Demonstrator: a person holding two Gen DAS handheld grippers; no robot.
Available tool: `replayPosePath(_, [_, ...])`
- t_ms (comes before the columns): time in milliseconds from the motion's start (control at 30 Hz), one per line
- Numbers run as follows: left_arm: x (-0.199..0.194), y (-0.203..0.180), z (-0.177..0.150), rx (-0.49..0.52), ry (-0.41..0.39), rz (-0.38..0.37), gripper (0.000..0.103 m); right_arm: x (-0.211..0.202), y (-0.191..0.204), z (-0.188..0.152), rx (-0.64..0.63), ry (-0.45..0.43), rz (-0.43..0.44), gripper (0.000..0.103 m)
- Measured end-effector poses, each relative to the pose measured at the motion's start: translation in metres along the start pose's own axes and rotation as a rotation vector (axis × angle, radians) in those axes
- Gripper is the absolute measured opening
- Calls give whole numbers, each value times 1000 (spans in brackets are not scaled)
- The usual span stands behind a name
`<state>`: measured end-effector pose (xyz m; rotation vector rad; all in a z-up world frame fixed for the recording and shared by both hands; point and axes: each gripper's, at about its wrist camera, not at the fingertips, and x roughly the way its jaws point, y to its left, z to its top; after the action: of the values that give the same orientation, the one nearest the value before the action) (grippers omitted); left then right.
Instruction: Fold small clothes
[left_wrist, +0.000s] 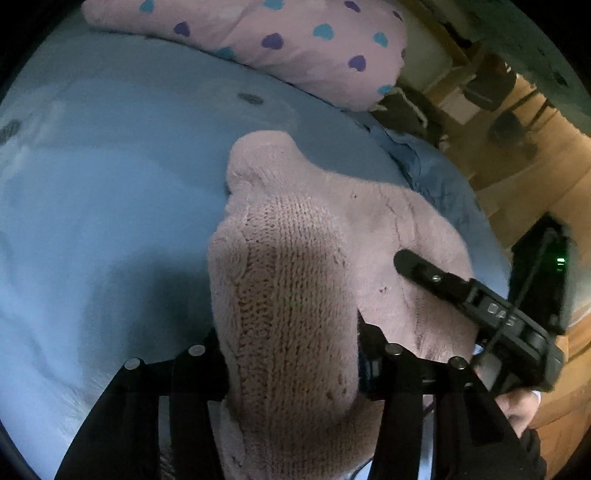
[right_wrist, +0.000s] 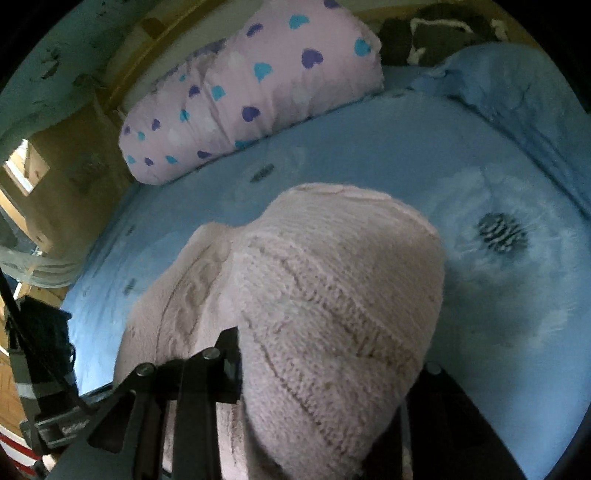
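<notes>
My left claw (left_wrist: 291, 354) is clamped on a fold of the pale pink cable-knit sweater (left_wrist: 376, 236), the knit bunched up between its black fingers. My right claw (right_wrist: 325, 369) likewise grips a thick roll of the same sweater, which otherwise lies on the light blue bed sheet (right_wrist: 369, 147). At the far side of the bed rests a pink pillow with blue and purple hearts (right_wrist: 251, 88).
</notes>
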<state>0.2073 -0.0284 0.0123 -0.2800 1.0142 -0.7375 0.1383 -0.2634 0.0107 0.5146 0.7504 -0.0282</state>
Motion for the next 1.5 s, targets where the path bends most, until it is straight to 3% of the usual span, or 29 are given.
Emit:
replayPosePath(33, [-2, 6, -2, 7, -17, -14, 35, 5, -2, -1, 4, 8, -14, 53])
replayPosePath(67, [-5, 8, -2, 27, -33, -19, 37, 9, -4, 0, 10, 21, -23, 70])
replayPosePath(133, [-14, 6, -7, 82, -73, -6, 37, 7, -14, 3, 32, 40, -16, 79])
replayPosePath(200, [-28, -1, -9, 91, -119, 8, 37, -7, -27, 12, 68, 11, -13, 79])
replayPosePath(267, [-43, -8, -6, 78, -186, 25, 29, -35, -43, 24, 116, -88, -18, 79])
replayPosePath(333, [-61, -22, -4, 130, -280, 55, 19, -61, -58, 28, 190, -205, 6, 79])
replayPosePath(367, [-70, -35, -4, 192, -325, 67, 19, -70, -65, 28, 220, -245, 31, 80])
replayPosePath(433, [-75, -60, -8, 338, -344, 103, 14, -70, -67, 29, 221, -237, 51, 80])
replayPosePath(467, [-70, -70, -10, 398, -332, 144, 2, -63, -64, 28, 192, -203, 31, 80])
replayPosePath(533, [-46, -83, -17, 511, -269, 279, 0, -46, -52, 23, 119, -146, -23, 80])
replayPosePath(600, [-13, -68, -20, 479, -156, 390, 0, -30, -42, 13, 76, -103, -50, 80])
replayPosePath(700, [-4, -58, -21, 522, -163, 475, 0, -10, -22, 2, 24, -86, -55, 80])
replayPosePath(767, [-4, -49, -15, 488, -142, 474, 0, 7, -10, 3, -7, -67, -80, 76])
replayPosePath(833, [-7, -38, -15, 445, -138, 469, 0, 29, -2, 11, -20, -6, -73, 61])
replayPosePath(900, [-7, -35, -17, 451, -146, 497, 0, 38, 12, 21, -66, 12, -93, 55])
replayPosePath(1000, [-5, -34, -22, 445, -162, 541, 0, 47, 43, 32, -223, 61, -155, 49])
replayPosePath(1100, [-8, -34, -26, 414, -173, 531, 0, 52, 55, 36, -312, 107, -205, 50])
replayPosePath(1200, [-11, -30, -26, 394, -176, 499, 0, 42, 43, 45, -293, 129, -200, 64])
replayPosePath(1333, [-16, -19, -24, 329, -166, 446, 0, -3, 20, 50, -173, 33, -132, 68])
replayPosePath(1400, [-19, -14, -25, 302, -162, 434, 0, -30, 21, 40, -180, -32, -77, 68])
replayPosePath(1500, [-20, -6, -25, 276, -153, 419, 0, -53, 21, 11, -217, -67, -81, 78])
